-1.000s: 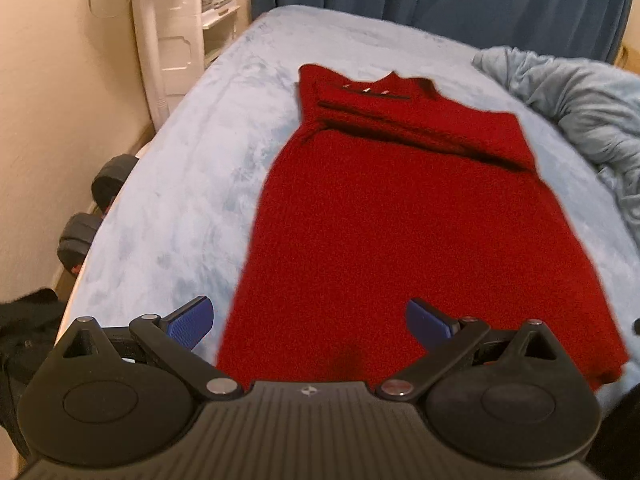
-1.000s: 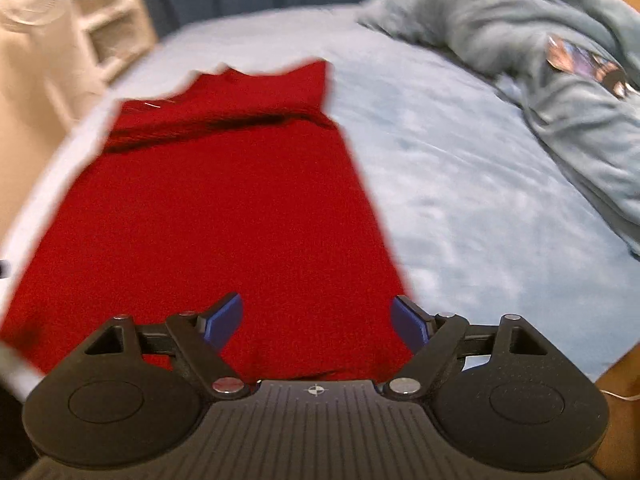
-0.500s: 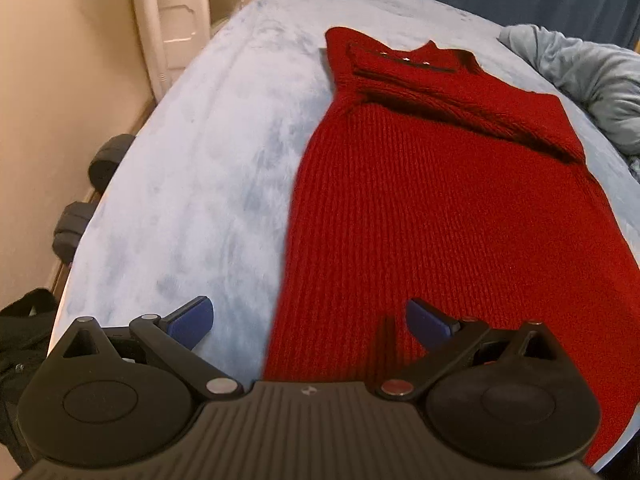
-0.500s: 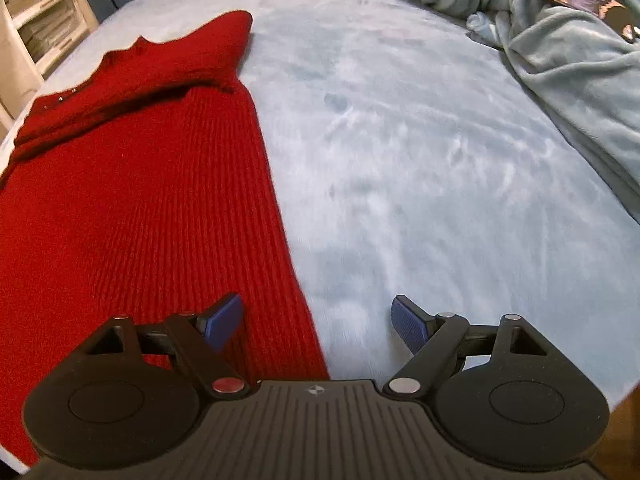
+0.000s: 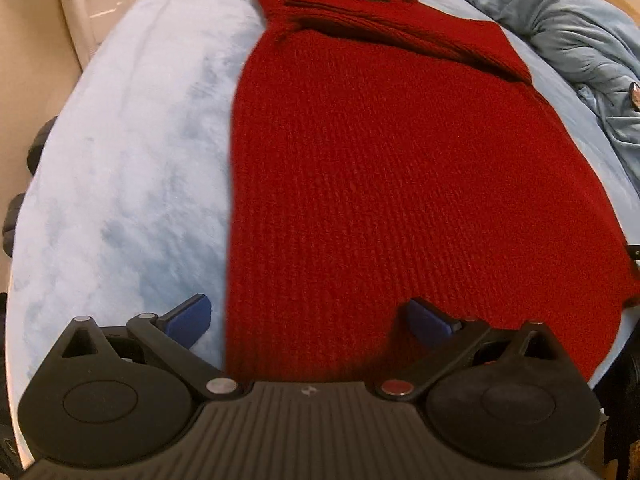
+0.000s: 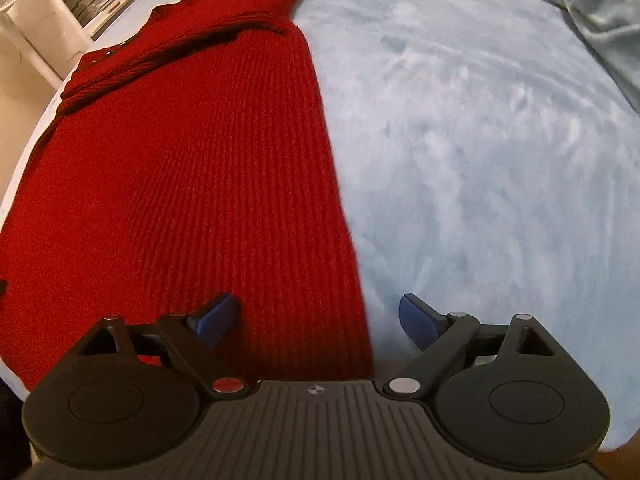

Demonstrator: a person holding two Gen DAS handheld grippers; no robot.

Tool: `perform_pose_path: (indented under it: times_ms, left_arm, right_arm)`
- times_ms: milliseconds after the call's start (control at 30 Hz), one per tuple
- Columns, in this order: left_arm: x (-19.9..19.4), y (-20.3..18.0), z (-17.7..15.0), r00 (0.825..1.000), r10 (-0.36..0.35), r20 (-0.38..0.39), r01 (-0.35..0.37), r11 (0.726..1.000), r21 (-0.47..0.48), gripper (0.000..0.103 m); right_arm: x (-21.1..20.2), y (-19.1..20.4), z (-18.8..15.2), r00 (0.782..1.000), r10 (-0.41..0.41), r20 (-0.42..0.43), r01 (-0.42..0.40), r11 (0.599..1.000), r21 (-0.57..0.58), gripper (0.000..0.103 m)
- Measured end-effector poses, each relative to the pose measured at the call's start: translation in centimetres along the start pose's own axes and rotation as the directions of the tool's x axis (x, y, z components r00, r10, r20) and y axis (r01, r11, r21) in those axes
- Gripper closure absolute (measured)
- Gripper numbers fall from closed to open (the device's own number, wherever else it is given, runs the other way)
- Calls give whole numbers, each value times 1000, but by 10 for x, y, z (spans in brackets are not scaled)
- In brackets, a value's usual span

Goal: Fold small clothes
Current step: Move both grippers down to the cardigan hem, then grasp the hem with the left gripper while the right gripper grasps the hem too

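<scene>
A red knitted garment lies spread flat on the pale blue bed, its collar end toward the far edge of the bed and its hem toward the near edge. Its sleeves are folded across the chest near the collar. The left tongs stand wide open over the garment's near left corner, one blue pad above the bed cover, the other above the knit, gripping nothing. The right tongs are likewise wide open, straddling the garment's right edge near the hem, with nothing held. A rumpled grey-blue blanket lies heaped along the bed's right side, apart from the garment.
</scene>
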State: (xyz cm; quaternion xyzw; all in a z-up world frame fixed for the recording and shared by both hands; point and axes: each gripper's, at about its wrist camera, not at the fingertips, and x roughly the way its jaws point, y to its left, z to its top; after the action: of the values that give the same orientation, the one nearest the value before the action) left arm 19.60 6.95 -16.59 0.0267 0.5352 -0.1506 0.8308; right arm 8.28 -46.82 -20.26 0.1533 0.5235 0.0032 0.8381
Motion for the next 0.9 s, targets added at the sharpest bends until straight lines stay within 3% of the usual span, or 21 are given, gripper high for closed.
perform_pose_path:
  times_ms: [33, 67, 100, 133, 167, 200, 300, 467, 633, 900]
  left_arm:
    - [-1, -3, 0, 1000, -1, -6, 1, 1000, -11, 7]
    - [-4, -9, -1, 1000, 2, 0, -2, 1000, -10, 29]
    - [-9, -13, 1, 1000, 6, 18, -6, 1000, -7, 45]
    - [-16, -14, 3, 999, 3, 40, -2, 1000, -23, 83]
    - [-22, -14, 5, 998, -8, 55, 11, 999, -49, 84]
    - [-28, -12, 8, 998, -24, 65, 30, 996, -85, 84]
    - [-51, -19, 14, 994, -19, 107, 28, 996, -82, 85]
    - [-94, -37, 5, 984, -15, 180, 27, 998, -65, 86]
    - [-121, -46, -23, 980, -30, 197, 44, 997, -67, 87]
    - [-155, -47, -105, 990, -61, 124, 71, 995, -73, 87]
  right_arm:
    - [-1, 3, 0, 1000, -10, -1, 10, 1000, 10, 29]
    - [-3, 6, 0, 1000, -28, -1, 28, 999, 15, 50]
    - [-5, 9, 0, 999, -49, -4, 49, 999, 15, 66]
    - [-9, 10, 1, 999, -48, -8, 48, 999, 21, 74]
    - [-14, 9, 3, 999, -51, -7, 51, 998, 36, 89]
    - [-20, 7, 7, 999, -40, -4, 40, 998, 53, 92]
    - [-51, 0, 18, 997, 33, 69, -41, 991, 124, 93]
    - [-103, 17, 11, 982, 66, 175, -79, 995, 66, 94]
    - [-133, 20, -24, 971, 91, 221, -110, 991, 72, 94]
    - [-170, 9, -109, 978, 129, 165, -151, 981, 126, 94]
